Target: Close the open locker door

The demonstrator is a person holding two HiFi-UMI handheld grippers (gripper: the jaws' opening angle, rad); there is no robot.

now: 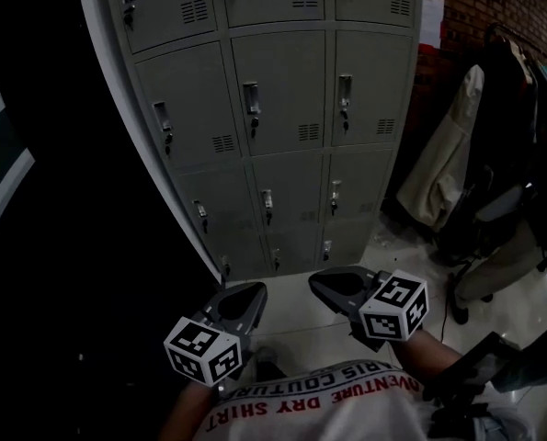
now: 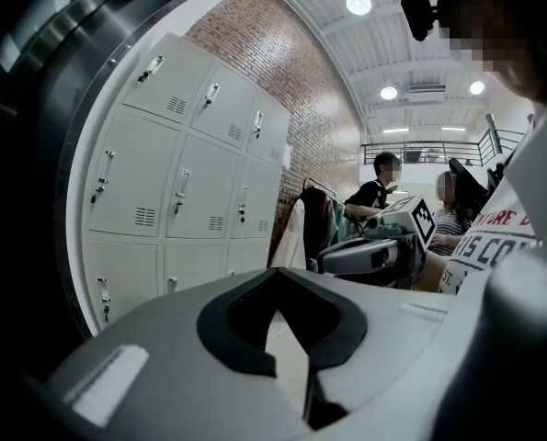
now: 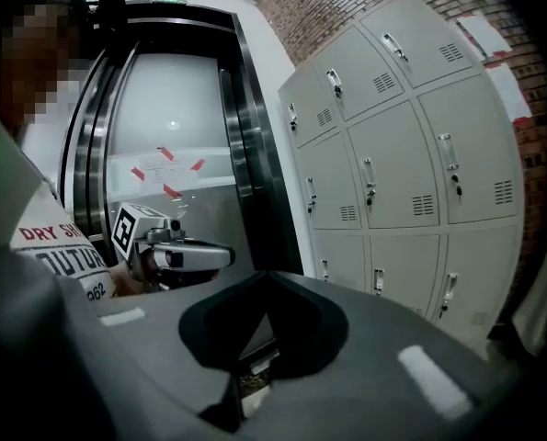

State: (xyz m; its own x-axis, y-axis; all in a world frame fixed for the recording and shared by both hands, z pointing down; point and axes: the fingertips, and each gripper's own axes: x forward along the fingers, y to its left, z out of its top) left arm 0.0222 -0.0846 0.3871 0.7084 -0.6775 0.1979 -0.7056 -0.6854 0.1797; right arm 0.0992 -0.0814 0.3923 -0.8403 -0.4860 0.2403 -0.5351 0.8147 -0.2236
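Observation:
A grey bank of lockers point(image 1: 273, 127) stands ahead, and every door I can see on it lies flush with its frame. The same lockers point(image 2: 176, 182) fill the left of the left gripper view and lockers point(image 3: 411, 154) fill the right of the right gripper view. My left gripper point(image 1: 250, 292) and right gripper point(image 1: 324, 283) hang low near my shirt, side by side, well short of the lockers. Each one has its jaws together and holds nothing. The left gripper point(image 2: 278, 315) sees the right gripper point(image 2: 370, 255). The right gripper point(image 3: 255, 324) sees the left gripper point(image 3: 181, 255).
A dark steel door frame point(image 3: 255, 154) borders the lockers on the left. At the right, a rack of coats and bags point(image 1: 494, 154) stands before a brick wall point(image 1: 494, 7). Two people point(image 2: 379, 196) sit further back. Pale floor point(image 1: 291, 306) lies between me and the lockers.

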